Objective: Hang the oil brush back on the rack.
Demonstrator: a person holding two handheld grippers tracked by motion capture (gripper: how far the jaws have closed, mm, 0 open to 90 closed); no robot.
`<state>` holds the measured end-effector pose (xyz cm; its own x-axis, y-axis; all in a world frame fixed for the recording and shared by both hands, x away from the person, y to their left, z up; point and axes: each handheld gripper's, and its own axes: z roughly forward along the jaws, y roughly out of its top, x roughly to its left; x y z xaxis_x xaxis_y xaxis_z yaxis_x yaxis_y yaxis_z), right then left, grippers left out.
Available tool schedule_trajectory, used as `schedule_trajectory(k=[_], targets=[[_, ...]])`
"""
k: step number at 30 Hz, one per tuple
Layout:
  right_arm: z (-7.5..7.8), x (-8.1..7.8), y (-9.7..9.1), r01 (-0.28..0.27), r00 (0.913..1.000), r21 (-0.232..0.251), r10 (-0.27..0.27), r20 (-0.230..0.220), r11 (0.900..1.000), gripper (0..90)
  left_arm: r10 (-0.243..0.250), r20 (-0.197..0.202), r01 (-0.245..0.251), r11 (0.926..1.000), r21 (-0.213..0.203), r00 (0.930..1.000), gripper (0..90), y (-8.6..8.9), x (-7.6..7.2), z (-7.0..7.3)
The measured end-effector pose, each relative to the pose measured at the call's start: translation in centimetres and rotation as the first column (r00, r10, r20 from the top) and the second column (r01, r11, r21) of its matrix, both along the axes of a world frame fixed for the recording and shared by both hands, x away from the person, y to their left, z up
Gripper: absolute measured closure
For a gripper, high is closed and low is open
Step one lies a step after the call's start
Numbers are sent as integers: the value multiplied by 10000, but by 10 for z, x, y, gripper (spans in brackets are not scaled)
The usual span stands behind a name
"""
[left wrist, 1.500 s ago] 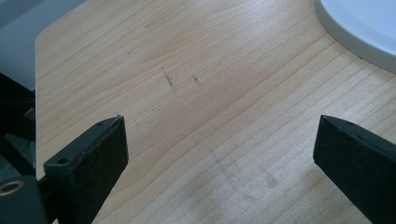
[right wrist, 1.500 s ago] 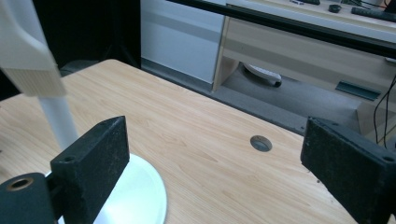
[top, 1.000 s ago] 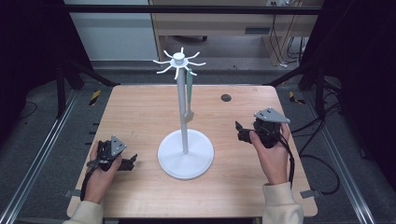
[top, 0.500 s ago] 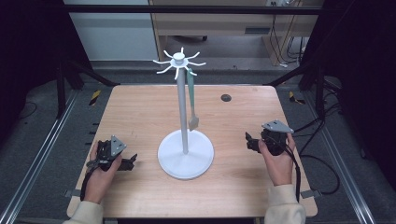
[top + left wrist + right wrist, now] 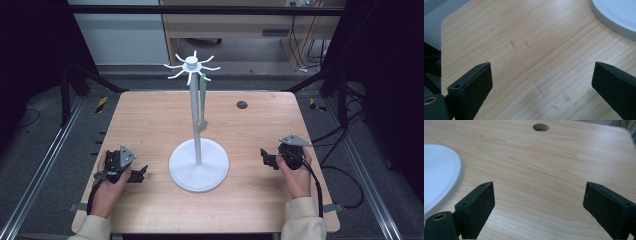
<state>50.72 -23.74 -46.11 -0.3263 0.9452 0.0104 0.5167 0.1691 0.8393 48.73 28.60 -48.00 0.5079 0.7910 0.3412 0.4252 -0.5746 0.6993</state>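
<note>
A grey-green long-handled utensil is hanging from the white round-based hook stand mid-table. The left gripper and right gripper are resting either side on the light wooden table, jaws gaping wide, empty

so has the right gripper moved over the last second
Yes. The right gripper has pulled back toward the person, away from the round hole in the wooden table, beside the white stand's round base.

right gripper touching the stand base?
Apart. The high view shows bare table between the right gripper and the stand base; the right gripper view shows open jaws over bare wood.
</note>
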Motion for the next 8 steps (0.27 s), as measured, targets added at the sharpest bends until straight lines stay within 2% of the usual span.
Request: schedule_trajectory(k=[8], targets=[[-5,3,3,-123,9998,-142,121,-161,9998,110,55,21,-55,10000,21,10000,26,1,0,0]])
